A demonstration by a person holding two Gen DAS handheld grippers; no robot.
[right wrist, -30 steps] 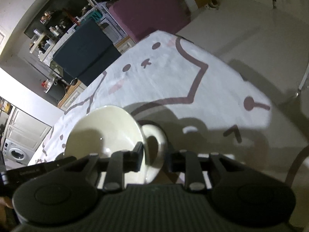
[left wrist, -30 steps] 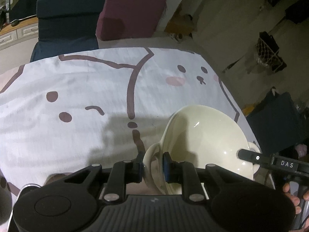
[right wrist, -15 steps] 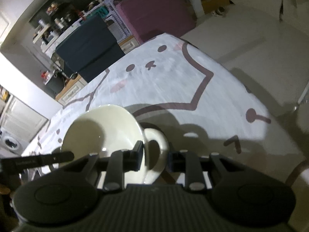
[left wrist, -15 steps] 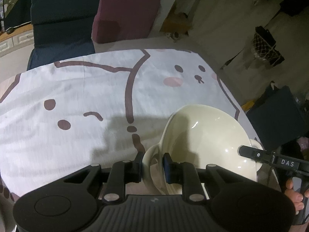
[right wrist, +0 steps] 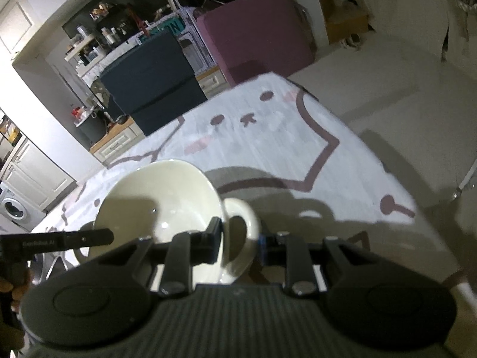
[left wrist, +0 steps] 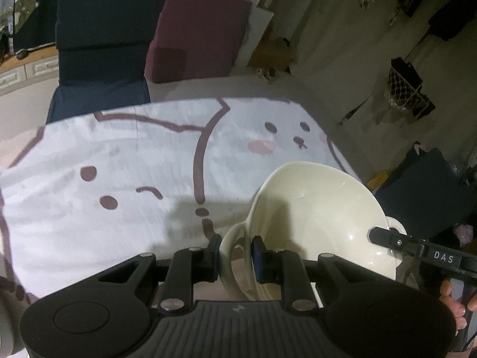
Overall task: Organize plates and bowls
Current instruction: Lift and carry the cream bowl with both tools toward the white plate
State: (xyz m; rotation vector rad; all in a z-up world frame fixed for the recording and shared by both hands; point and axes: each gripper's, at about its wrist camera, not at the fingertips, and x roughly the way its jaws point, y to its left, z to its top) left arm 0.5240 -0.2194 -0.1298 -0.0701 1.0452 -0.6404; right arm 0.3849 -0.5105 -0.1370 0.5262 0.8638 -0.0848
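Over the last second I lifted the cream bowl (left wrist: 316, 217) higher above the tablecloth (left wrist: 119, 179); my left gripper (left wrist: 235, 256) and right gripper (right wrist: 238, 241) each remained clamped on a loop handle, ready for transfer.

The two-handled bowl (left wrist: 322, 217) looks like glazed ceramic, cream, smooth and glossy, with small bright glints inside. The left tongs (left wrist: 235, 256) and right tongs (right wrist: 238, 240) are matt black plastic with ribbed housings and shiny metal pivot screws. The printed tablecloth (left wrist: 119, 173) is matt, faintly creased white cloth.
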